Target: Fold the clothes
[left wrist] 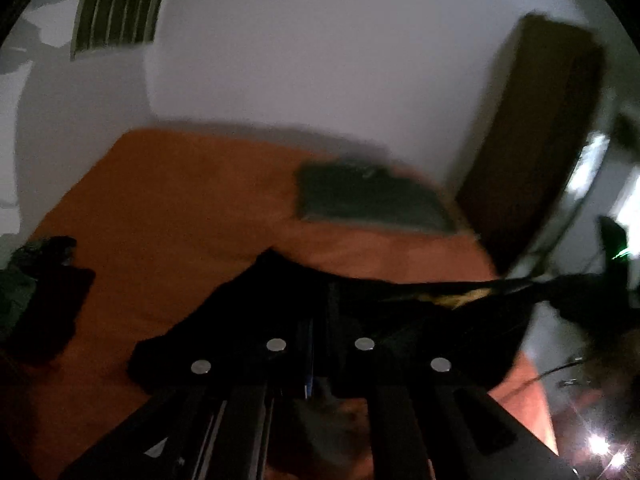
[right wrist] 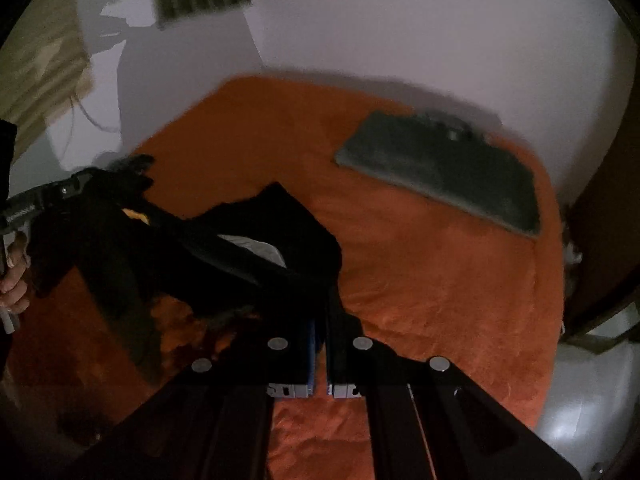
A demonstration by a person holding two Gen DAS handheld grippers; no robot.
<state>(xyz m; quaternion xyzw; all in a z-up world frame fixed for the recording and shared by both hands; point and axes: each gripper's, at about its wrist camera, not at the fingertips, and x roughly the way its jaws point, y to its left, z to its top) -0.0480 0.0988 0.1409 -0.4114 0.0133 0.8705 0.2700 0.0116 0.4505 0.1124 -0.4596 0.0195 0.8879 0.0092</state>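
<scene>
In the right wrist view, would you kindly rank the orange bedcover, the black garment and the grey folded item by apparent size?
1. Orange bedcover, clearly largest.
2. Black garment, though it hangs nearer the camera, so this rank is unsure.
3. Grey folded item, farther away.

Left gripper (left wrist: 318,312) clamped on black garment (left wrist: 400,312) above orange bed (left wrist: 180,208); grey pillow (left wrist: 368,200) at bed's far side.

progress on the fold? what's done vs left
Done: one grey folded garment lies flat on the orange bed. In hand: both tongs, left and right, are shut on a black garment stretched between them above the bed. Left: a dark pile at the bed's edge looks unfolded.
</scene>
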